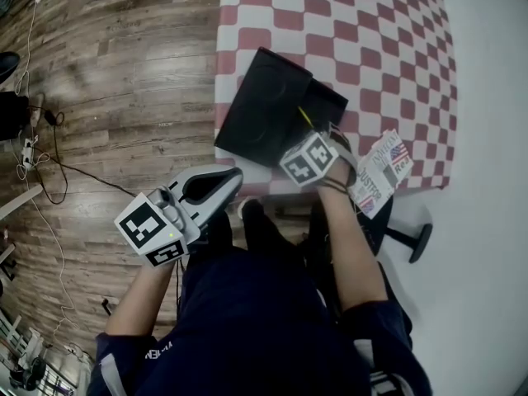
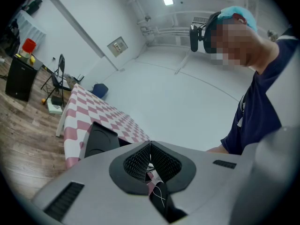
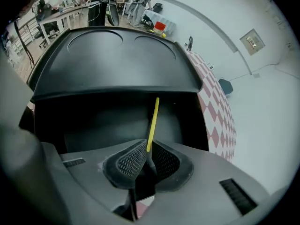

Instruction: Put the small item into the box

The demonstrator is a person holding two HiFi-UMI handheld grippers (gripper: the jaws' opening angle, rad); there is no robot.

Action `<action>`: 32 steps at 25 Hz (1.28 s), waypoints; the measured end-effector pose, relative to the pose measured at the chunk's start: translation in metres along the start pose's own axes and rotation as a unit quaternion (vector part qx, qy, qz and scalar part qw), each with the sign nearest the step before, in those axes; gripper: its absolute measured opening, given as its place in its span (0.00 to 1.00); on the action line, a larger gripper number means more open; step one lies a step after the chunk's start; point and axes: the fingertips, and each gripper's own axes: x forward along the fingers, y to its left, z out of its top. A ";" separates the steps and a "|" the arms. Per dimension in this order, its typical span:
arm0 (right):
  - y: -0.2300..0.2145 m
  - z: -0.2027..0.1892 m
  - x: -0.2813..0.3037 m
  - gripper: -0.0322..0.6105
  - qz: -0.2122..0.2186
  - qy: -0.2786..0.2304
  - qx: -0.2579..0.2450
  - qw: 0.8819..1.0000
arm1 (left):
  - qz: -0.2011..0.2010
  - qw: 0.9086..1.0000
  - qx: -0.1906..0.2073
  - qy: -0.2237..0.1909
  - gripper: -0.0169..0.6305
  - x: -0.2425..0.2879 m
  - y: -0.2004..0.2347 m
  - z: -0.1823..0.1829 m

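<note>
A black box [image 1: 326,106] stands with its lid [image 1: 264,110] thrown open at the near edge of the red-and-white checked table [image 1: 355,31]. My right gripper [image 3: 147,146] points steeply down over the box's dark inside [image 3: 108,121]. Its jaw tips nip the end of a thin yellow stick [image 3: 153,123], which reaches out toward the box; in the head view the yellow stick [image 1: 305,116] shows over the box. My left gripper [image 1: 233,177] hangs left of the table over the floor. Its jaws meet at the tips [image 2: 150,144] with nothing in them.
A printed packet [image 1: 381,172] lies on the table's near right corner beside my right hand. A chair base [image 1: 412,238] stands below that corner. Cables and a power strip [image 1: 29,151] lie on the wooden floor at the left.
</note>
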 end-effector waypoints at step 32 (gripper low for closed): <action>-0.032 -0.012 -0.138 0.13 0.053 -0.253 0.157 0.953 | -0.011 0.997 0.065 0.027 0.08 0.032 -0.059 0.021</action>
